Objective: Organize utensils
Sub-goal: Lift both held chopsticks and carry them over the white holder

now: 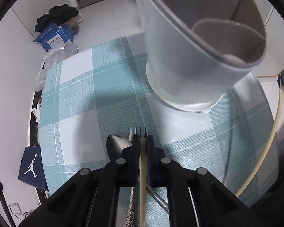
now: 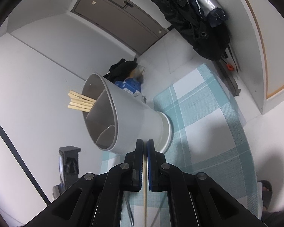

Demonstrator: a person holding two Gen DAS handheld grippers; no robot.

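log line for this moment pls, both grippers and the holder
left gripper: shut on chopstick, above fork | right gripper: shut on chopstick | holder: chopsticks inside

surface: teal-and-white plaid tablecloth (image 1: 75, 98) | on it: grey utensil holder (image 1: 179, 60), fork (image 1: 140, 130), spoon (image 1: 117, 143)

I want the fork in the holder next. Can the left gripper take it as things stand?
Probably not yet: the left gripper is shut on a chopstick, with the fork lying just under its fingertips. It would need to drop the chopstick first.

Left tongs (image 1: 143, 139) around chopstick (image 1: 142, 162)
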